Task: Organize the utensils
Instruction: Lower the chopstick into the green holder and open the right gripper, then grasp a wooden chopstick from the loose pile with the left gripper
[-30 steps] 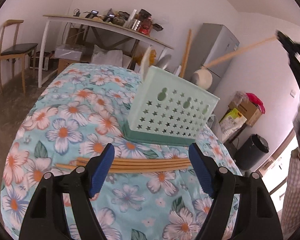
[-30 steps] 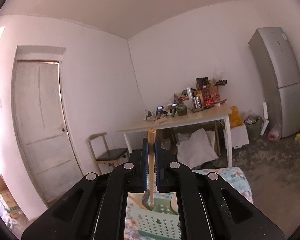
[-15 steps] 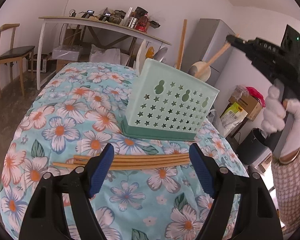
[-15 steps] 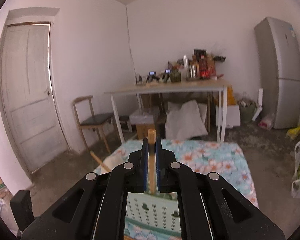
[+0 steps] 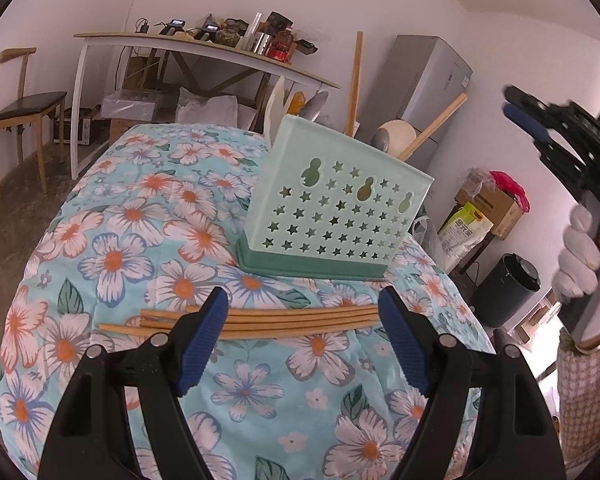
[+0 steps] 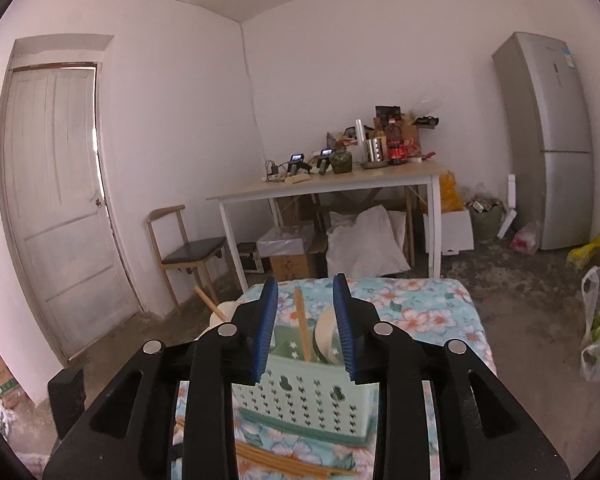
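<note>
Presently:
- right gripper (image 6: 306, 326) hovering above the green basket (image 5: 336, 208), jaws opening, gripping nothing.
- left gripper (image 5: 302, 340) waiting before the basket, spread wide over chopsticks (image 5: 284, 318).

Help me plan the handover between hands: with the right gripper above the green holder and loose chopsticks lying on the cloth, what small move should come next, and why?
Probably lower the left gripper onto the chopsticks and close. Its jaws stand wide just above that bundle on the floral cloth. The right gripper is opening, its stick standing free in the green holder, so that drop looks done.
</note>
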Available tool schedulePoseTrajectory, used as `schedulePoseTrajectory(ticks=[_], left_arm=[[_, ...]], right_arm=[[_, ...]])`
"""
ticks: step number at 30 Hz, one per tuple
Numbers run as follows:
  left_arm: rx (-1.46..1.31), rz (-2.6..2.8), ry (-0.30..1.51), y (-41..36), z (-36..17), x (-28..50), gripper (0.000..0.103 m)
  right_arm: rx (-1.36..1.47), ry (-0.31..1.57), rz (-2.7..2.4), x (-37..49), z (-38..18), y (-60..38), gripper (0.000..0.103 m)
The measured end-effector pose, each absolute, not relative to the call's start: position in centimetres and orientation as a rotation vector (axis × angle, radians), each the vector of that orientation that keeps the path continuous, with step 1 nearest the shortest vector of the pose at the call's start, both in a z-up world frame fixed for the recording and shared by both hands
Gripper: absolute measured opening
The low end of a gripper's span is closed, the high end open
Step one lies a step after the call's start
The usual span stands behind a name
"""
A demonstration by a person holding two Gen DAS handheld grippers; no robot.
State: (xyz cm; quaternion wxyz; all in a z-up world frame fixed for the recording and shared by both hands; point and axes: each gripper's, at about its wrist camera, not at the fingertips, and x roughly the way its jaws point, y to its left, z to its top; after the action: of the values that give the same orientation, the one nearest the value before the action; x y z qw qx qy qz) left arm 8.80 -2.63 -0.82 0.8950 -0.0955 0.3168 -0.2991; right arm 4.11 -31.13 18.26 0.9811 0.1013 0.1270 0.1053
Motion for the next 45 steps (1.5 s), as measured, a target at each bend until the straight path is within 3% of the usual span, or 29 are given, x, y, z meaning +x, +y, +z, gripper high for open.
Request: schedulePoseTrajectory(ticks=[7, 19, 33, 45], left_arm=[[-0.195, -0.622, 0.659, -2.7, -0.7, 8.3, 0.076], [-0.224, -0.470, 0.817, -1.6, -3.5, 8.7, 0.076], [-0.800, -0.377, 0.963, 4.1, -8.1, 12.9, 0.049], [-1.093, -0.291, 0.989, 6.8, -10.5, 13.3, 0.016]], right_arm=[[0.248, 0.393, 0.232, 2.6, 14.7, -31.6, 0.056], [0.382, 0.817, 0.236, 2.5, 1.2, -28.8, 0.058], [0.432, 0.840, 0.281, 2.9, -0.2, -29.7, 0.058], [0.458, 0.844, 0.288, 2.8, -0.3, -30.1, 0.058]])
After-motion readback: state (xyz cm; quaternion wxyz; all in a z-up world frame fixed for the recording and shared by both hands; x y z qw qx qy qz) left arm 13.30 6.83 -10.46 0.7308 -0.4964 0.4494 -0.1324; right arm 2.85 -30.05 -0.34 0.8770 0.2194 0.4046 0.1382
